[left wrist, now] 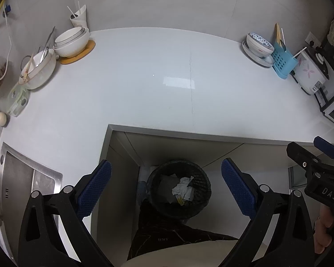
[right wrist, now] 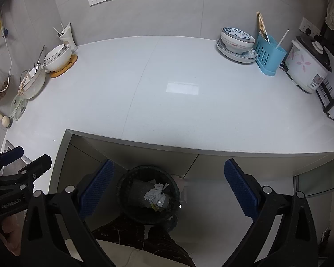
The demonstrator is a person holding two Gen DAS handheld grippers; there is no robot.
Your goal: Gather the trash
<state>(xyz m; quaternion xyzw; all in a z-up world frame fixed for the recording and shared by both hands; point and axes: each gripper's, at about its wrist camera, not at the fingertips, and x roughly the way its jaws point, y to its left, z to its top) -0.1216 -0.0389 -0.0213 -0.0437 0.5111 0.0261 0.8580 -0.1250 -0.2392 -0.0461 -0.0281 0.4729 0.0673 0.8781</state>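
While we hold both tools above the floor in front of the white stone surface [left wrist: 144, 84], much stays cut off: the steel sink [left wrist: 22, 178] at the surface's left edge is partly behind the left tool [left wrist: 165, 187], and the right tool [right wrist: 169, 187] hides the floor beside our dark patterned trousers [right wrist: 144, 240]. Both tools stand wide, blue pads far apart, holding nothing. Between each pair of pads, down on the floor under the surface's front edge, sits the round black mesh trash bin [left wrist: 180, 191]; inside it lie crumpled white paper [left wrist: 182, 187] and a small yellow scrap we cannot identify. At the surface's back left corner, stacked white bowls [left wrist: 72, 41] rest on a round wooden mat, beside a white pot holding chopsticks [left wrist: 36, 71]. Near the back right corner, a blue-patterned bowl [right wrist: 237, 37] sits on a plate, next to a blue perforated plastic caddy [right wrist: 269, 55] holding chopsticks, then a white rice cooker [right wrist: 307, 66].
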